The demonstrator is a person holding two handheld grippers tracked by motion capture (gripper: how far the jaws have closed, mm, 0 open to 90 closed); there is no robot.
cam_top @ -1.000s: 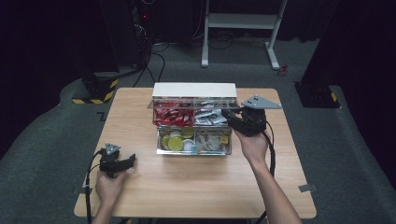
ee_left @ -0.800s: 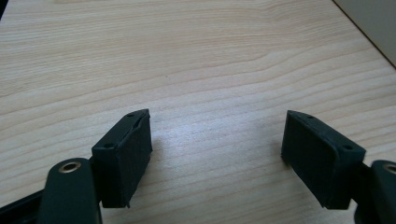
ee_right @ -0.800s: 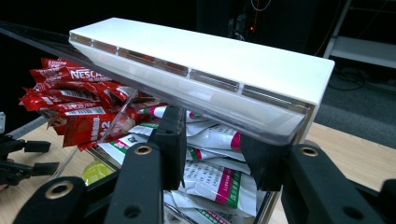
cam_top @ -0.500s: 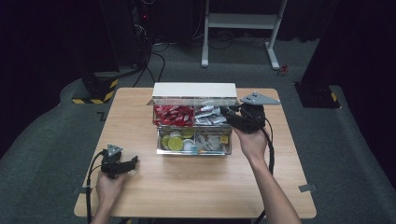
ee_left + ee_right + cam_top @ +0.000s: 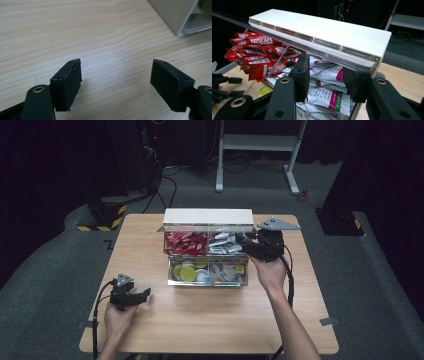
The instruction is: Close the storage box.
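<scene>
The clear compartment box (image 5: 207, 255) sits at the desk's (image 5: 210, 320) twelve o'clock side, its white lid (image 5: 319, 32) standing raised. The right tool (image 5: 243, 240) hovers at the box's three o'clock edge over the white sachets (image 5: 324, 87); its jaws have just been opening with nothing pinched between them, so a sachet pick looks next, needing a dip under the lid's overhang. Red sachets (image 5: 254, 55) lie just beside. The left tool (image 5: 116, 82), released, rests at eight o'clock.

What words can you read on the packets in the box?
"NESCAFE" on a red packet at the top of the red pile.
"12" on another red packet lower down.
The print on the white and green packets is too small to read.
</scene>
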